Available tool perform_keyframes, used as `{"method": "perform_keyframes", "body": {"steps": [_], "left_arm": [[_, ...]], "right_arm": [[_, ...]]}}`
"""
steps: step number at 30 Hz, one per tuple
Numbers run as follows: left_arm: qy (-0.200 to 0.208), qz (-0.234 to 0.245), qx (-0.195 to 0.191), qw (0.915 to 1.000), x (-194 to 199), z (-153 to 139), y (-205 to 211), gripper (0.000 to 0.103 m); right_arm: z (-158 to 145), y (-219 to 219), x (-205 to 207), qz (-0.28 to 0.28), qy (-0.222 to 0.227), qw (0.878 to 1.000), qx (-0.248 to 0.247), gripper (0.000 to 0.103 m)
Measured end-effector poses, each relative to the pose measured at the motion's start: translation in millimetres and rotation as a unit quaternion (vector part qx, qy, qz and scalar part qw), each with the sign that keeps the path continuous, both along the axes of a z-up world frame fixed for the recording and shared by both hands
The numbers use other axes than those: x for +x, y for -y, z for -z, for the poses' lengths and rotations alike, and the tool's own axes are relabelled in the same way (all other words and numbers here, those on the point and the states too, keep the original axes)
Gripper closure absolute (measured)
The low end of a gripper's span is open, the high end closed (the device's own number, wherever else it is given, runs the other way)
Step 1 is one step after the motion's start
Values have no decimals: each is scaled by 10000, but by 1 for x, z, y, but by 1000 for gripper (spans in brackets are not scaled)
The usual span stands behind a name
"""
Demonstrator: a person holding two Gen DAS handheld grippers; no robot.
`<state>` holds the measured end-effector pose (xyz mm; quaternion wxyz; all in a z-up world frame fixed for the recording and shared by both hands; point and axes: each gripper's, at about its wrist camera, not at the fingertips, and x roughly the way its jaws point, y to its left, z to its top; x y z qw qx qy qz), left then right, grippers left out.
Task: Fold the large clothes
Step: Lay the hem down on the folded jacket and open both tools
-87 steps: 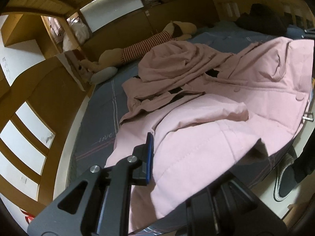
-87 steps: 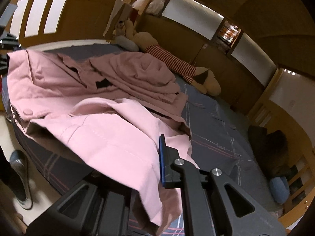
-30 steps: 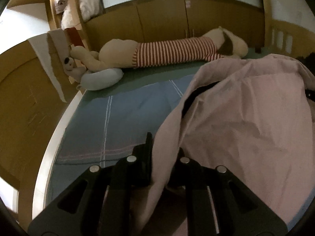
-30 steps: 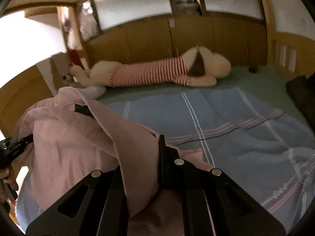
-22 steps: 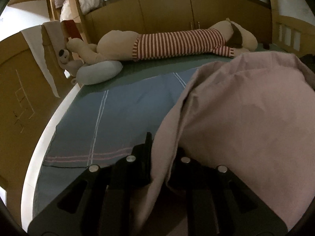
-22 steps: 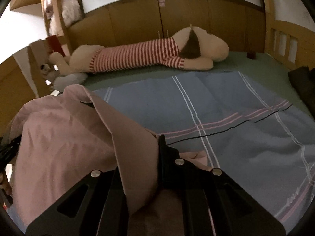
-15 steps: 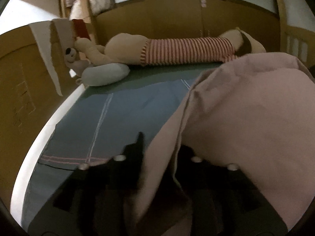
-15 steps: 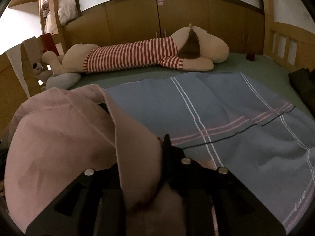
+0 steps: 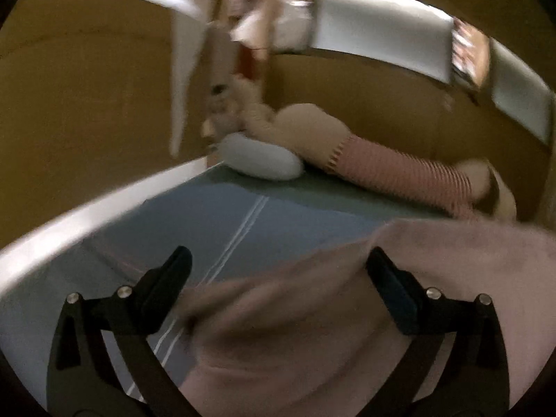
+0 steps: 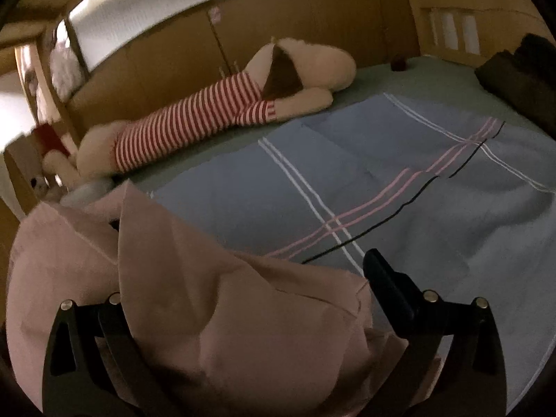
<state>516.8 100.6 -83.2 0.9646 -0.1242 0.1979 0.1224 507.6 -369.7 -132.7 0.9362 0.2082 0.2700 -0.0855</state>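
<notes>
Both the left gripper (image 9: 276, 267) and right gripper (image 10: 243, 278) are opening their fingers wide, letting the pink cotton coat (image 10: 166, 278) settle folded onto the bed (image 10: 434, 187)

Both views are dim and warm-toned, and light comes from pale frosted panels (image 10: 139, 10) high on the wooden wall. The left wrist view is strongly motion-blurred, so the striped plush toy (image 9: 399, 170) looks smeared. The right wrist view is sharper. Fisheye distortion curves the edges, and the corners are black.
</notes>
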Motion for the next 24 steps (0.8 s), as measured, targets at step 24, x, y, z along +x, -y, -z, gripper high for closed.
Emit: {"method": "perform_keyframes", "body": {"steps": [24], "left_arm": [[283, 1935, 901, 9765, -239, -170, 54, 2]], "right_arm": [[-291, 81, -113, -772, 1906, 9553, 2124, 1]]}}
